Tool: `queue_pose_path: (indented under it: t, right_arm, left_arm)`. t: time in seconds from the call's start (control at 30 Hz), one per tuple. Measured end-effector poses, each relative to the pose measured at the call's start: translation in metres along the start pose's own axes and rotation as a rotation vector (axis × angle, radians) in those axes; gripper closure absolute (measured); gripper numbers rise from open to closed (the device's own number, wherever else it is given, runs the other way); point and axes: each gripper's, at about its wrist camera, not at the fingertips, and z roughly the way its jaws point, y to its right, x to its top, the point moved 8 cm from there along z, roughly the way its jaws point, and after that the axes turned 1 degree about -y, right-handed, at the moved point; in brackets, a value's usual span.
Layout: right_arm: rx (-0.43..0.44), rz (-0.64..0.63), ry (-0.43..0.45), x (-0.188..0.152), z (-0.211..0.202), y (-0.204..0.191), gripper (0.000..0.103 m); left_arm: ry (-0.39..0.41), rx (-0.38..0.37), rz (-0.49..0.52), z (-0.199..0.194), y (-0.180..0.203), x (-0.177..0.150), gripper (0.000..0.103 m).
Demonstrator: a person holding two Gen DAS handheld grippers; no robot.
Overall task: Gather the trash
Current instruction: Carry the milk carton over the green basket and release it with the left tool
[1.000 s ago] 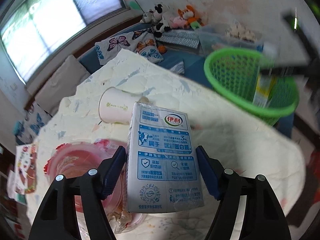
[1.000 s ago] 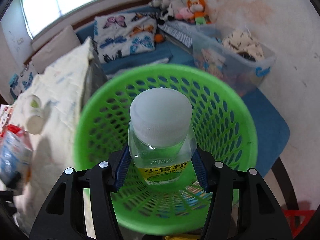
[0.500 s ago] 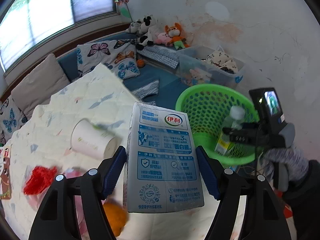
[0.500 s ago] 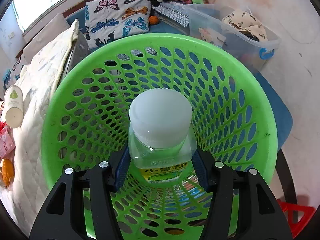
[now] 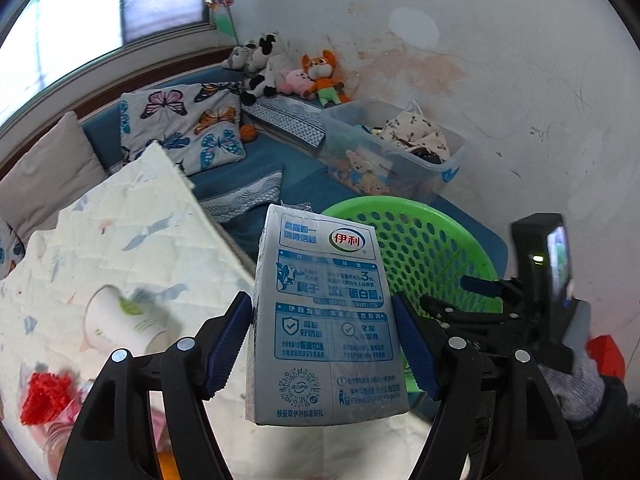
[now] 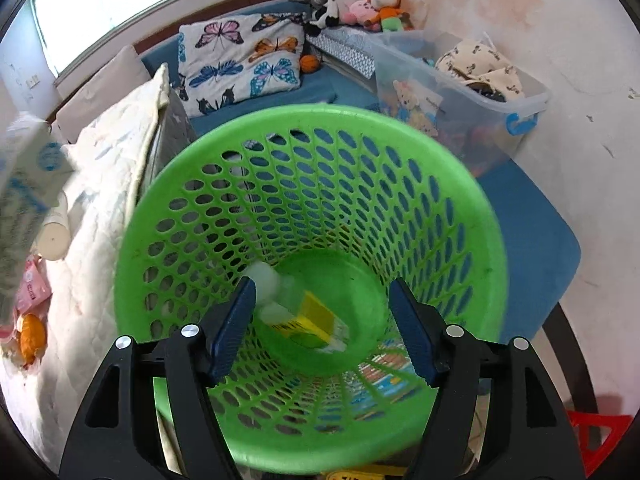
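Quilted table (image 5: 120, 232) beside green basket (image 6: 460, 208). Right gripper (image 6: 320, 320) open, empty; bottle (image 6: 308, 316), blurred, probably in basket. Left gripper (image 5: 322, 340) clamps milk carton (image 5: 326, 320); early release risks missing rim.

The milk carton (image 5: 326, 316), centre of the left wrist view, is coated paperboard with a slightly glossy printed face. The basket (image 6: 452, 216) filling the right wrist view is glossy green perforated plastic. The bottle (image 6: 300, 312) at its bottom is clear plastic with a matt white cap. The cover (image 5: 120, 232) at left is quilted cloth, matt. The paper cup (image 5: 120, 326) at lower left looks smooth. The wall (image 5: 500, 80) at upper right is rough, stained plaster.
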Motion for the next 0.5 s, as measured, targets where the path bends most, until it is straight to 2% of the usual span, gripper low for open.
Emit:
queue_pose_path:
  t: [0.5]
  right_arm:
    - [-0.013, 0.049, 0.11, -0.013, -0.06, 0.033, 0.027]
  left_arm:
    - [-0.075, -0.059, 0.006, 0.057, 0.049, 0.011, 0.034]
